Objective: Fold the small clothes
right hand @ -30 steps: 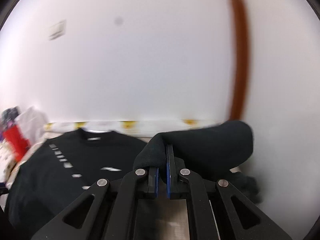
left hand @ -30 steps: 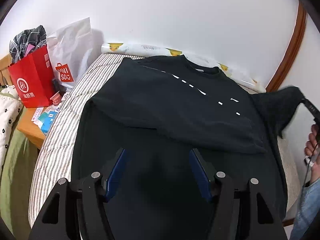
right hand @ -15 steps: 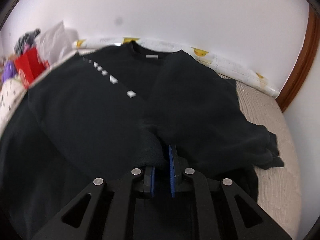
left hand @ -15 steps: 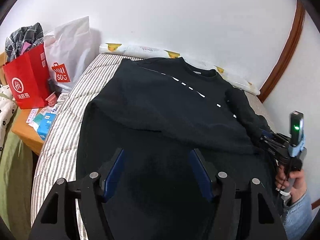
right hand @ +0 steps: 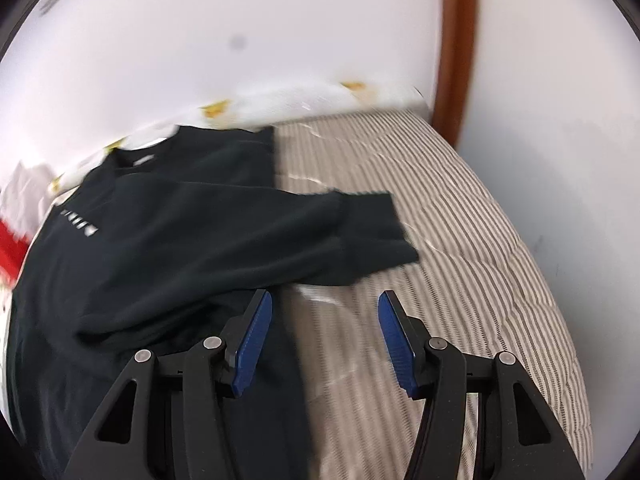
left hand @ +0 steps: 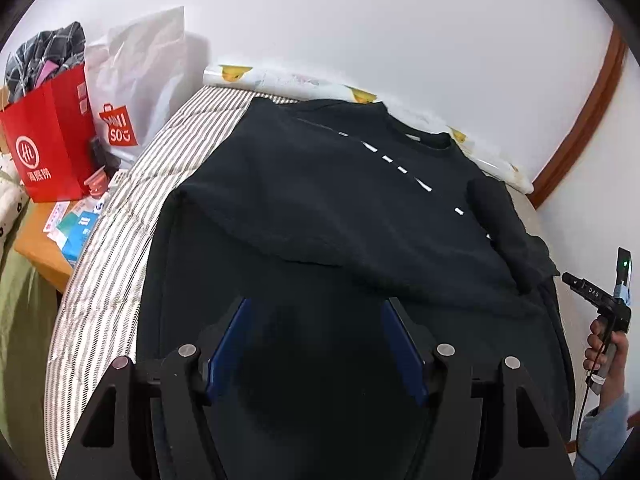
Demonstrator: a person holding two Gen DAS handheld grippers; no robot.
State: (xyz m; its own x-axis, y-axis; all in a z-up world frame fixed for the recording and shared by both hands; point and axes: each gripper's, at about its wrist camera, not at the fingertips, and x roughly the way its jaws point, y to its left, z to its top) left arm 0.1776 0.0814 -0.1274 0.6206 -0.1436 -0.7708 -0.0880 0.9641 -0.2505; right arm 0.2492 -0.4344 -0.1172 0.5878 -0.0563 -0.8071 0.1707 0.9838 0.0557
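Observation:
A black sweatshirt [left hand: 340,208] with a line of white dashes lies spread on the striped bed [left hand: 120,248], its left side folded across the chest. Its right sleeve [left hand: 504,232] lies folded inward over the body; it shows in the right wrist view [right hand: 352,224] too. My left gripper [left hand: 316,304] is open and empty, hovering above the lower part of the sweatshirt. My right gripper [right hand: 324,296] is open and empty, over the sweatshirt's right edge and the bed [right hand: 460,260]. It also shows at the right edge of the left wrist view [left hand: 600,296].
A red paper bag [left hand: 48,140] and a white shopping bag [left hand: 136,92] stand left of the bed, with small boxes on a wooden stand [left hand: 68,232]. A rolled printed sheet [left hand: 304,80] lies along the white wall. A brown door frame [left hand: 580,120] is at the right.
My right gripper carried the right sleeve over and laid it on the sweatshirt body, then opened, let go and drew back to the right. My left gripper stayed open and nearly still.

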